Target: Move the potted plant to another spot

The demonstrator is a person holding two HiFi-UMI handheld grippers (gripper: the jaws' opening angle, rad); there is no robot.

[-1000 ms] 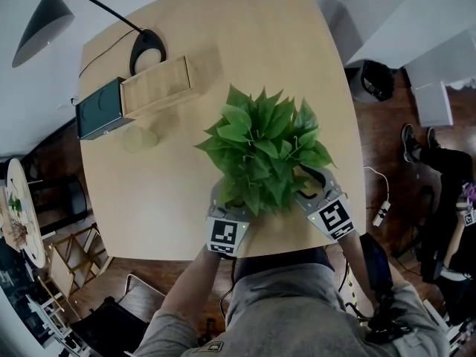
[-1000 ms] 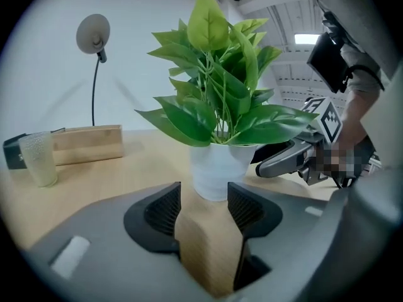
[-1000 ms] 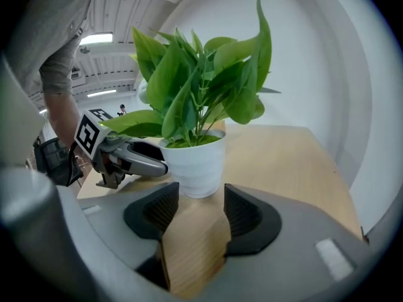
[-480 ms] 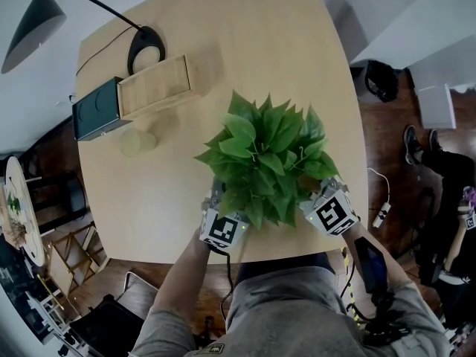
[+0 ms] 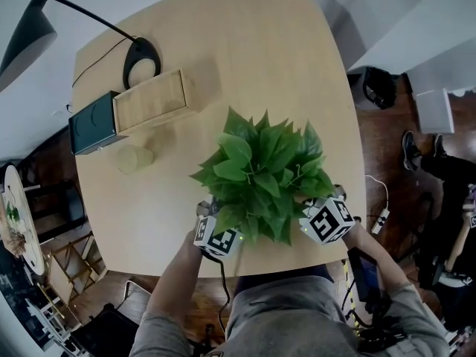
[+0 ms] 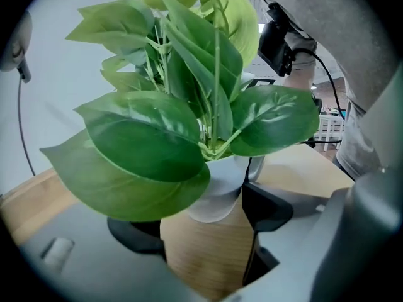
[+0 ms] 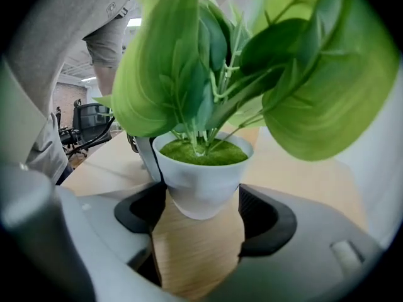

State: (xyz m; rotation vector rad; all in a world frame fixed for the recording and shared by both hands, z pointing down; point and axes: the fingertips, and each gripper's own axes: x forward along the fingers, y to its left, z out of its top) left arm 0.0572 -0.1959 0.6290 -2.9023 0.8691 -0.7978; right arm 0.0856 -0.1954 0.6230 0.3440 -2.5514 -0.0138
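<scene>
At the near edge of the bench (image 5: 245, 65) the person is leaning in and holding a gripper in each hand. The left gripper (image 6: 203, 222) is pointing at the potted plant (image 5: 262, 171) from the near left, and the right gripper (image 7: 204, 216) is pointing at it from the near right. Both pairs of fingers have just been opening and are standing wide apart. The base of the white pot (image 7: 198, 181) is sitting between the tips of the left fingers (image 6: 269, 205) and between the right fingers (image 7: 272, 222). The dark pads are lying just beside it, not clamping it. The pot is resting on the bench, close to the near edge and a little right of the middle. Its green leaves are spreading over the fronts of both grippers.

Further in and to the left, a pale cup (image 5: 134, 157) is standing by itself. Beyond it a wooden box (image 5: 151, 100) is lying with a dark green box (image 5: 91, 123) touching its left end. Just past the wooden box, the black ring-shaped base of a lamp (image 5: 141, 53) is sitting near the far left corner, with its thin arm reaching away to the left.
</scene>
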